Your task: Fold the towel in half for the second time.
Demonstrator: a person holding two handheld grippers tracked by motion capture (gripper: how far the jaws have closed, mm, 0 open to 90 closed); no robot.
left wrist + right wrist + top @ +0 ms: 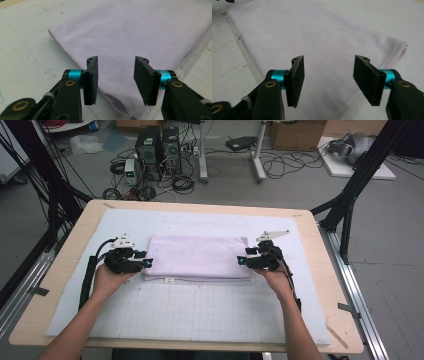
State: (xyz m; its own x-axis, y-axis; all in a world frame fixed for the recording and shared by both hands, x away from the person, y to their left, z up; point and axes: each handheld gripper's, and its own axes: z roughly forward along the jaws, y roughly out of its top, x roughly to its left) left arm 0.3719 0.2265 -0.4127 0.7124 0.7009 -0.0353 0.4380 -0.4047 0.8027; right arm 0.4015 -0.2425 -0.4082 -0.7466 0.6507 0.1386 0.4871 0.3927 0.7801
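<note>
Folding the lilac towel [197, 256]
Towel lies folded flat; left claw [115, 76] and right claw [327, 80] gape empty at its ends.

One folded towel [199, 255], one mat [200, 312], two hand-held grippers.

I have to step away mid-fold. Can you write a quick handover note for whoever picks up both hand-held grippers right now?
Left hand-held gripper: jaws open, nothing between the pads, at the left end of the lilac towel.
Right hand-held gripper: jaws open, empty, at the towel's right end.
Towel: lies folded into a long strip across the middle of the pale mat, stitched edges stacked, small tag at the near edge.
Done: the towel looks folded at least once lengthwise and lies flat, with neither gripper holding it.
Left: probably one more fold, end to end. Regrip an end first, since nothing is held now.
</note>
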